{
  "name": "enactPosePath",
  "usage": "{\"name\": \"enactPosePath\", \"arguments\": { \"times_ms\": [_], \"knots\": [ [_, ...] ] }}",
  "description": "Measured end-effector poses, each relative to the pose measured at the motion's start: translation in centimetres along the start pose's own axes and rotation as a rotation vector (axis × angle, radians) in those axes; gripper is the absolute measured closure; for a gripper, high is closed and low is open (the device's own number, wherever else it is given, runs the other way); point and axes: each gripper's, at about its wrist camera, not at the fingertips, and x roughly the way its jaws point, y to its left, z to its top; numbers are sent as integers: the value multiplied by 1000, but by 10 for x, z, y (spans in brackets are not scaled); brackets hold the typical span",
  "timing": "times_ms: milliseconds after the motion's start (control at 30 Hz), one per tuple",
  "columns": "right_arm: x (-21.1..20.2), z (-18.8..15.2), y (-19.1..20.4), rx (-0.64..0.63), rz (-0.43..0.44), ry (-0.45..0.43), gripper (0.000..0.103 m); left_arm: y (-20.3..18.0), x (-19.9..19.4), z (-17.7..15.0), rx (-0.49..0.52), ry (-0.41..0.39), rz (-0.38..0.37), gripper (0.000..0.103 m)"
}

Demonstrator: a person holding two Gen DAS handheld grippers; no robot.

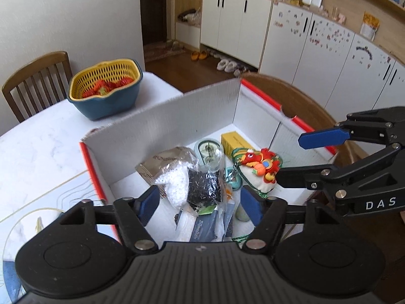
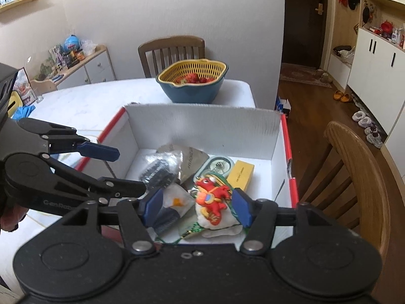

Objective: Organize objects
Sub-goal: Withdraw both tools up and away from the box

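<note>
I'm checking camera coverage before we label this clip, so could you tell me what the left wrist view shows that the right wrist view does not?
Only the left wrist view shows the clear bag of white and black beads laid out plainly, and the sticker-covered white cabinets. Only the right wrist view shows the low sideboard with a globe and the blue cloth on the table. Both show the white box with red edges, the red dragon toy, the yellow carton, the strawberry basket, and the open left gripper and right gripper, neither holding anything.
</note>
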Motion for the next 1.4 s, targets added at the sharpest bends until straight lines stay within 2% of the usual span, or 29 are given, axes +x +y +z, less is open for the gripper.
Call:
{"name": "enactPosePath", "arguments": {
  "times_ms": [167, 300, 533, 600, 733, 800, 867, 1133, 1400],
  "knots": [
    [-16, 1, 18, 17, -19, -37, 38, 8, -26, -5, 3, -47, -23, 32],
    [-27, 0, 33, 46, -30, -69, 30, 15, -47, -9, 10, -88, -48, 31],
    [-40, -2, 60, 82, -42, -110, 23, 34, -74, -21, 5, -131, -72, 25],
    [-41, -2, 66, 94, -45, -120, 22, 39, -78, -24, 0, -137, -75, 19],
    [-46, -4, 80, 123, -43, -143, 19, 51, -87, -29, -17, -150, -76, 18],
    [-48, -4, 86, 132, -44, -153, 17, 56, -91, -31, -20, -158, -76, 7],
    [-49, -5, 93, 138, -46, -162, 16, 61, -94, -34, -26, -166, -74, 1],
    [-55, -10, 117, 160, -50, -201, 2, 77, -104, -42, -33, -179, -74, 0],
    [-60, -18, 140, 176, -64, -222, 1, 88, -118, -52, -36, -212, -92, 0]
  ]
}}
